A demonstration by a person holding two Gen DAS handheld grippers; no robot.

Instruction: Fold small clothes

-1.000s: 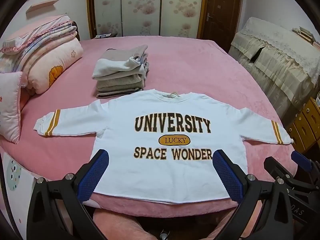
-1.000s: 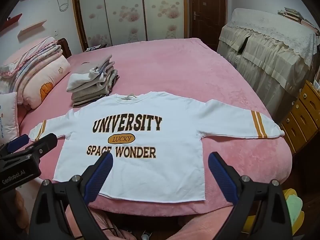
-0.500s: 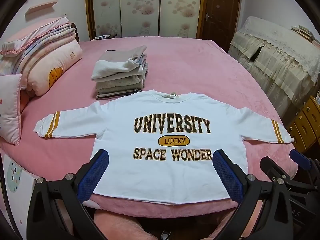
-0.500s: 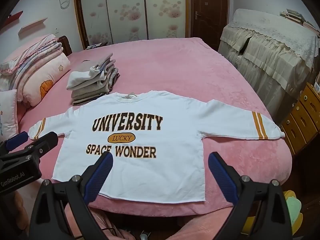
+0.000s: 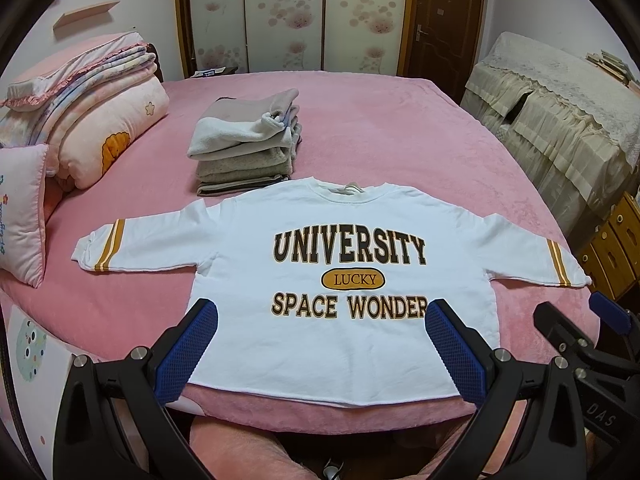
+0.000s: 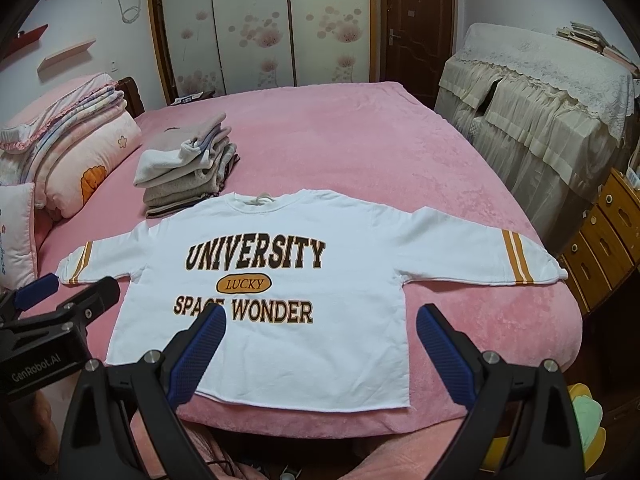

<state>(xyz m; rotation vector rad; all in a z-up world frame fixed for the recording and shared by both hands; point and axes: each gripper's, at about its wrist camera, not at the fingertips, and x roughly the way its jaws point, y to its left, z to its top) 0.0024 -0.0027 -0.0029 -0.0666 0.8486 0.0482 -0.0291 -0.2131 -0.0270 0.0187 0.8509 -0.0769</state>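
Observation:
A small white sweatshirt (image 5: pixel 344 240) printed "UNIVERSITY LUCKY SPACE WONDER" lies flat, front up, on the pink bed (image 5: pixel 400 128), both sleeves spread out, hem toward me. It also shows in the right wrist view (image 6: pixel 280 240). My left gripper (image 5: pixel 320 344) is open and empty, held above the hem. My right gripper (image 6: pixel 320 344) is open and empty above the hem's right part. The right gripper shows at the right edge of the left wrist view (image 5: pixel 580 340); the left gripper shows at the left edge of the right wrist view (image 6: pixel 56 320).
A stack of folded grey and beige clothes (image 5: pixel 248 148) sits behind the sweatshirt's collar. Rolled quilts and pillows (image 5: pixel 92 128) lie at the bed's left. A cloth-covered cabinet (image 5: pixel 560 112) and wooden drawers (image 5: pixel 612 248) stand to the right. Wardrobe doors (image 5: pixel 288 16) are behind.
Both grippers have shifted only slightly; the view has crept a little closer to the sweatshirt. The sweatshirt has not moved.

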